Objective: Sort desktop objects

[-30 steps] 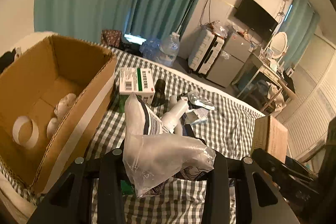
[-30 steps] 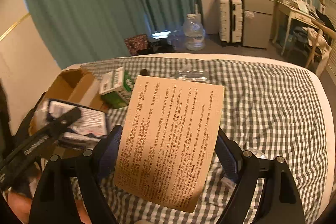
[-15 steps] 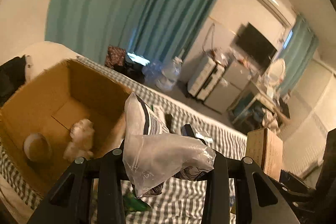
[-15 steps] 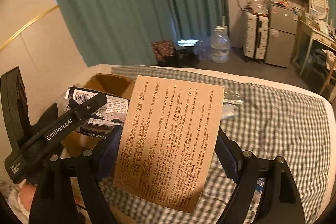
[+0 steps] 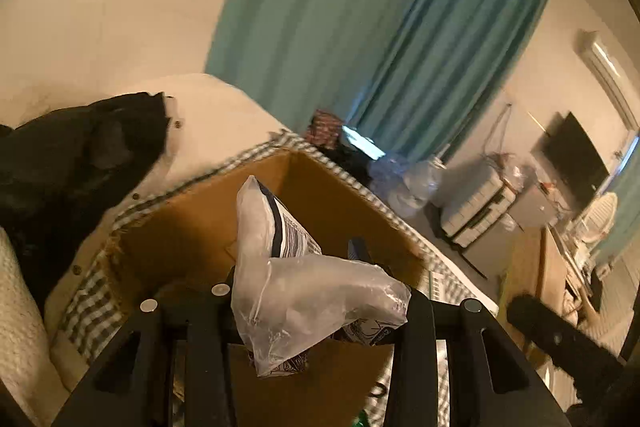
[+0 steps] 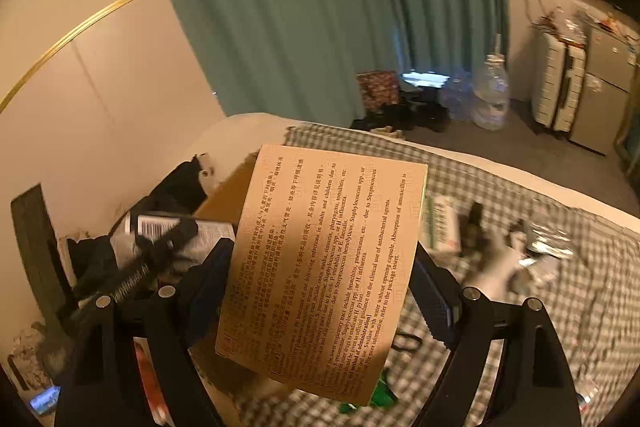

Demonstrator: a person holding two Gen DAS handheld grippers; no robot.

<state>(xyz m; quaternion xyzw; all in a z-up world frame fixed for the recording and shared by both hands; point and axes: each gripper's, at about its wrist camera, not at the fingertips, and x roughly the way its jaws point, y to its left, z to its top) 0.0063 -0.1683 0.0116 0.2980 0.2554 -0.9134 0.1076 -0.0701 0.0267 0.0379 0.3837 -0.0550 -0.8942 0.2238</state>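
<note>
My left gripper (image 5: pixel 316 291) is shut on a clear plastic packet (image 5: pixel 296 291) with a barcode label and holds it above the open cardboard box (image 5: pixel 188 235). My right gripper (image 6: pixel 320 263) is shut on a tan medicine box (image 6: pixel 324 259) printed with small text, held above the checked bed. The left gripper with its packet (image 6: pixel 176 231) shows at the left of the right wrist view, over the cardboard box (image 6: pixel 232 187). The inside of the box is mostly hidden by the packet.
A green-and-white box (image 6: pixel 444 227), a white bottle (image 6: pixel 496 267) and silver packets (image 6: pixel 548 239) lie on the checked cover (image 6: pixel 560 307). Black clothing (image 5: pixel 72 155) lies left of the box. A water jug (image 6: pixel 492 95), suitcase (image 6: pixel 560 83) and curtains stand beyond.
My left gripper has carried the packet left, from above the bed to above the cardboard box. My right gripper has swung left with the tan box, following it.
</note>
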